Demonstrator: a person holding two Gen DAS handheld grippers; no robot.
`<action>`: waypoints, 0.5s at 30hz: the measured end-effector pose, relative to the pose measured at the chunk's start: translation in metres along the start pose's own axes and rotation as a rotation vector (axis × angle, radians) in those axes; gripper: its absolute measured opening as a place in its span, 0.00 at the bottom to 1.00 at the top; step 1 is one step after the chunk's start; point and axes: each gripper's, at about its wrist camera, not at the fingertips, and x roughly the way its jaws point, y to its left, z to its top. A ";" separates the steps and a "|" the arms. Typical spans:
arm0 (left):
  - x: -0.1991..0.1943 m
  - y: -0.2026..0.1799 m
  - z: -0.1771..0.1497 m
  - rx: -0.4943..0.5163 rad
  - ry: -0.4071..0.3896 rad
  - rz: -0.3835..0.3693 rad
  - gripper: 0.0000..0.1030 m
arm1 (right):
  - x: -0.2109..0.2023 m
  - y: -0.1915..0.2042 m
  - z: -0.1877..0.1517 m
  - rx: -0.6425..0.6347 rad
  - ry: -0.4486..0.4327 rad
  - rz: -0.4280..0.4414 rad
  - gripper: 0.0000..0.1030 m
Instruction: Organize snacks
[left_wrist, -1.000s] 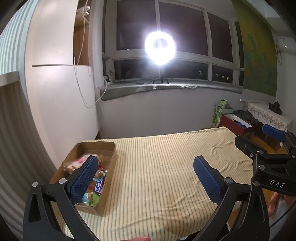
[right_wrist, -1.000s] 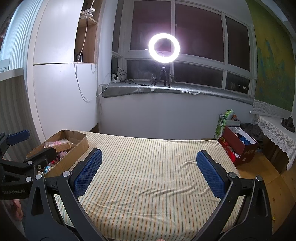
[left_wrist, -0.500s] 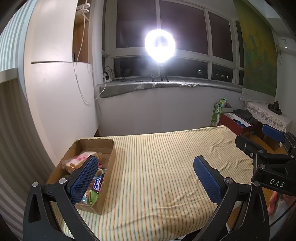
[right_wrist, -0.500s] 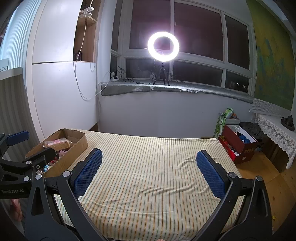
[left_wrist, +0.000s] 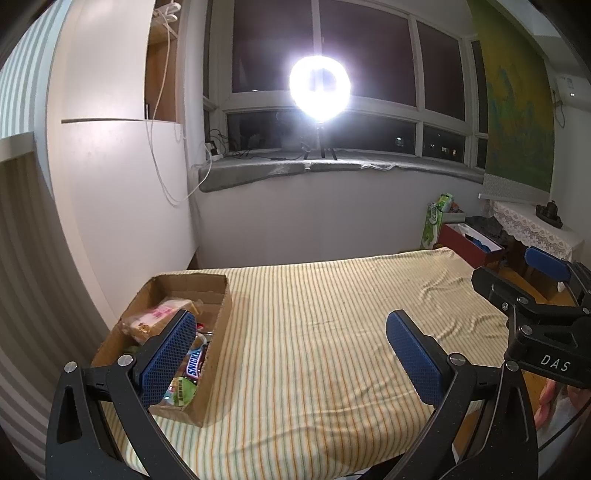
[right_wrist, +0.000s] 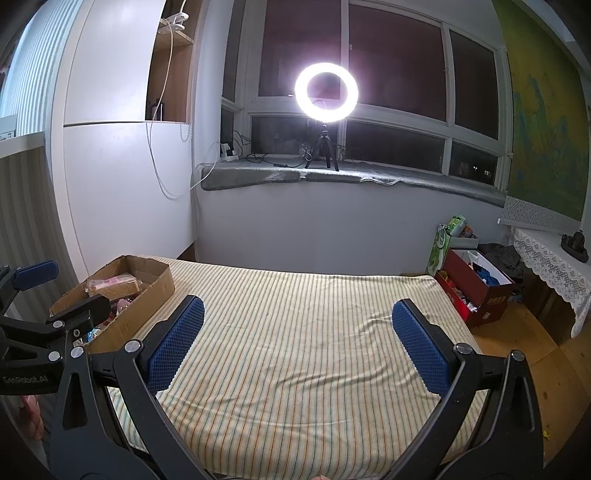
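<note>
1. The left tool (left_wrist: 291, 350) hangs low in the frame with its blue pads spread wide, gripping nothing.
2. The right tool (right_wrist: 299, 343) is likewise spread and empty, over the striped bed (right_wrist: 306, 332).
3. The snacks sit in an open cardboard box (left_wrist: 218, 325) at the lower left of the left view, on the bed's left edge: a Snickers bar (left_wrist: 195, 363), a green packet (left_wrist: 183, 391) and a clear pink-labelled bag (left_wrist: 159, 314).
4. I'd judge these wrappers light, crinkly and slippery; the clear bag's contents look crushable.
5. The bar seems stiffest, so a pinch across its narrow middle should hold; take the soft bags gently by a sealed edge.
</note>
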 end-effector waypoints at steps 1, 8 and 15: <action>0.000 0.000 0.000 0.001 0.000 0.000 0.99 | 0.000 0.000 0.000 -0.001 -0.001 -0.001 1.00; -0.003 0.000 0.000 -0.005 -0.010 0.019 0.99 | -0.002 -0.001 0.001 0.001 -0.007 -0.002 1.00; -0.006 0.004 0.002 -0.015 -0.031 0.029 0.99 | -0.003 -0.002 0.002 0.001 -0.011 -0.001 1.00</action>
